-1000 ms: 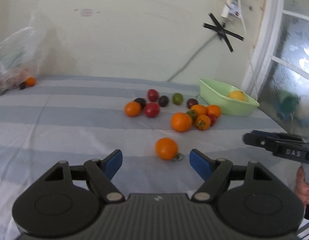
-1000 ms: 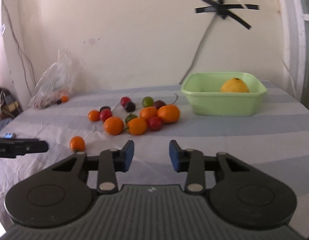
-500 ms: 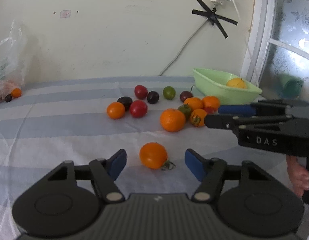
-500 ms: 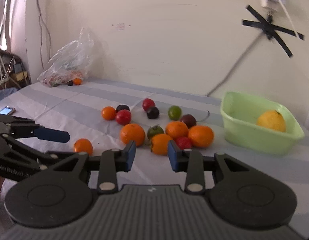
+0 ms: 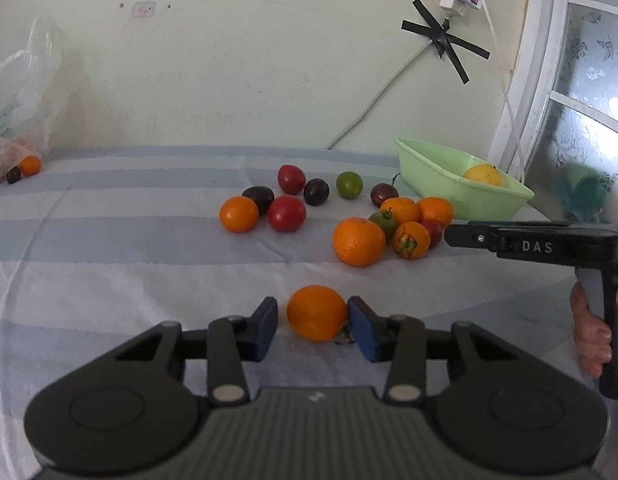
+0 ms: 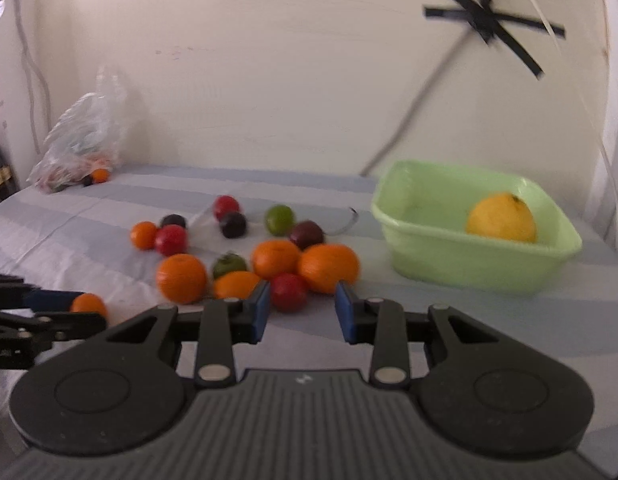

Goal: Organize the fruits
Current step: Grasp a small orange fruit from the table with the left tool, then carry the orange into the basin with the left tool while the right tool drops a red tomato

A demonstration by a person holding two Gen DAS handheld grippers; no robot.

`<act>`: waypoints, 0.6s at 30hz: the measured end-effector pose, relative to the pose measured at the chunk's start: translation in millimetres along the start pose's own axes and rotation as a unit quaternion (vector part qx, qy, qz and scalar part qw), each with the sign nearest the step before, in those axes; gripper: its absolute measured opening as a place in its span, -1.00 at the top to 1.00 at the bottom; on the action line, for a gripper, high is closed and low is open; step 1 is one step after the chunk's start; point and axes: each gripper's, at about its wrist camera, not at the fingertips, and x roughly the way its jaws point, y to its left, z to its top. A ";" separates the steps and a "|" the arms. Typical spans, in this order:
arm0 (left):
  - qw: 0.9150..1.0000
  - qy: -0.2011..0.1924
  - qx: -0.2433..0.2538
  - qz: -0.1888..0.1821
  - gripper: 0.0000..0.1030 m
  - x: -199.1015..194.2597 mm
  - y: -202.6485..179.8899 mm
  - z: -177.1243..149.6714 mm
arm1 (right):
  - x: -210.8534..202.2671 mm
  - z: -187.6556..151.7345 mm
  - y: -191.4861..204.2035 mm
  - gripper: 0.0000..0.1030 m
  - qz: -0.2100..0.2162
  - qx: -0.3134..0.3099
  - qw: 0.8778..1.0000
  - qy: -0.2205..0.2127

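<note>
A small orange [image 5: 316,318] lies on the striped cloth between the blue pads of my left gripper [image 5: 313,326]. Its jaws are closing: the right pad touches the fruit and a thin gap shows at the left pad. Beyond it lie a bigger orange [image 5: 359,241], red tomatoes [image 5: 286,213], dark plums and a green fruit [image 5: 349,185]. A light green basin [image 6: 469,272] at the right holds one yellow fruit [image 6: 501,218]. My right gripper [image 6: 302,312] hovers before the fruit cluster. It is narrowly open, still closing, with nothing between its pads; a red tomato [image 6: 289,292] lies just beyond them.
A clear plastic bag [image 5: 17,120] with fruit sits at the far left by the wall. A cable [image 5: 373,108] hangs down the wall behind the basin. A window frame [image 5: 521,92] borders the right side. A hand [image 5: 589,332] holds the right gripper's handle.
My left gripper moved forward around the small orange and its jaws narrowed a lot. My right gripper swung in toward the fruit cluster, which now fills the space just ahead of its pads.
</note>
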 end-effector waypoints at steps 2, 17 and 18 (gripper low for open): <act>1.000 -0.001 -0.002 -0.002 0.24 -0.2 0.4 -0.4 | 4.6 -0.1 -7.5 0.38 0.020 0.031 0.999 0.013; 1.000 -0.004 -0.008 -0.014 0.22 -1.2 3.4 -1.1 | 21.4 2.2 -13.1 0.38 0.064 0.072 0.995 0.028; 1.000 -0.004 -0.007 -0.015 0.22 -1.1 3.4 -1.3 | 21.9 2.1 -10.7 0.46 0.063 0.066 0.995 0.027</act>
